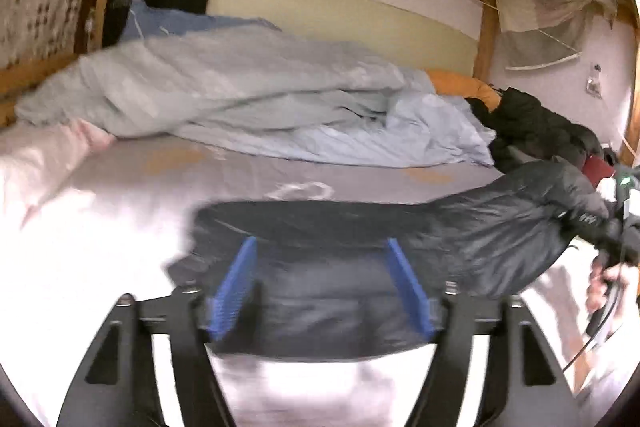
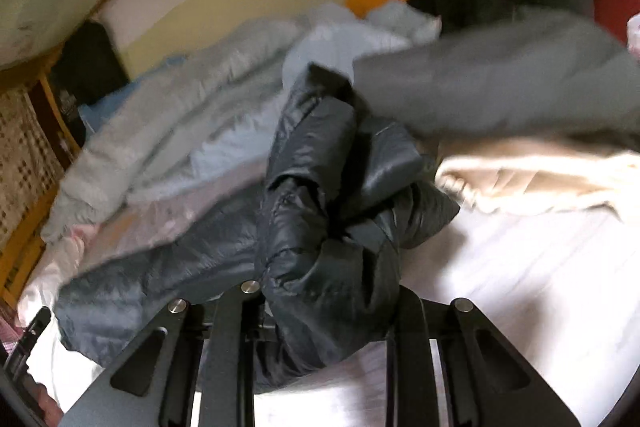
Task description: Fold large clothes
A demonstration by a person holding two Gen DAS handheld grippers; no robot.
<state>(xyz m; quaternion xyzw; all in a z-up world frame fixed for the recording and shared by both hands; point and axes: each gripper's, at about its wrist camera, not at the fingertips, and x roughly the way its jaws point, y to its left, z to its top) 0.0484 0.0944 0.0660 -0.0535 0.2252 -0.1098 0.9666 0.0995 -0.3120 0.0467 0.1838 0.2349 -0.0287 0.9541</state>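
A dark, shiny puffer jacket (image 1: 500, 227) lies stretched across the white bed sheet (image 1: 100, 227). My left gripper (image 1: 320, 243) hangs over the jacket's near part. Its blue pads (image 1: 236, 287) stand wide apart, open, and press on nothing. At the right edge of the left wrist view, a hand holds my right gripper (image 1: 616, 227), which lifts the jacket's far end. In the right wrist view the jacket (image 2: 320, 155) bunches up between my right gripper's (image 2: 324, 291) fingers and hides their tips. That gripper is shut on the fabric.
A rumpled grey-blue duvet (image 1: 240, 99) fills the back of the bed, with an orange pillow (image 1: 460, 83) behind it. Dark clothes (image 1: 532, 123) are heaped at the right. A grey garment (image 2: 500, 87) and a beige cloth (image 2: 540, 167) lie beyond the jacket. A wooden bed frame (image 1: 486, 43) borders the bed.
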